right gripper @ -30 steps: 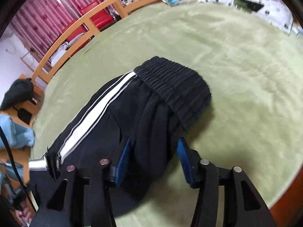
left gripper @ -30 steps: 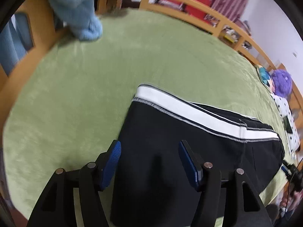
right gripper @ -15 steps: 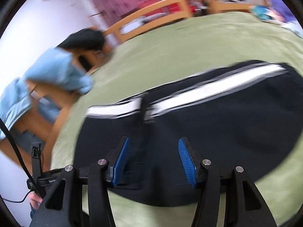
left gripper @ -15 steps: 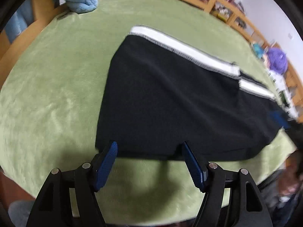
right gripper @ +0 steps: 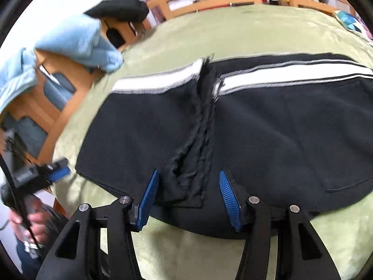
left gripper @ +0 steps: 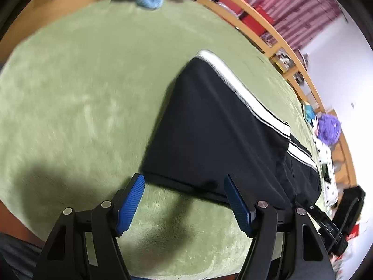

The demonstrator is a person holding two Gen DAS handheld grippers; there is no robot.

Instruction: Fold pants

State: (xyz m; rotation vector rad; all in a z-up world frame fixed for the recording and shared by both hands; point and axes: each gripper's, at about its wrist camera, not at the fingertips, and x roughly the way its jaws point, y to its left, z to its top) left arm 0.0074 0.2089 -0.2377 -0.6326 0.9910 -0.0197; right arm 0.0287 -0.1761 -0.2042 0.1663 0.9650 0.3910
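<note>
The black pants (right gripper: 268, 126) are laid flat on the fuzzy green blanket (left gripper: 77, 88), their length (white side stripe along the far edge) running left to right. Both the left gripper (left gripper: 184, 184) and right gripper (right gripper: 188, 179) are held open, empty, at the near edge.

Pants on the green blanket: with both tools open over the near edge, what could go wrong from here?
1. The bunched waistband lies between the right tool jaws; a grab there may catch only some layers and skew the fold.
2. The pants near edge sits just ahead of the left tool; closing may pinch the green blanket too.
3. Both views are blurred, so aim looks uncertain.
</note>
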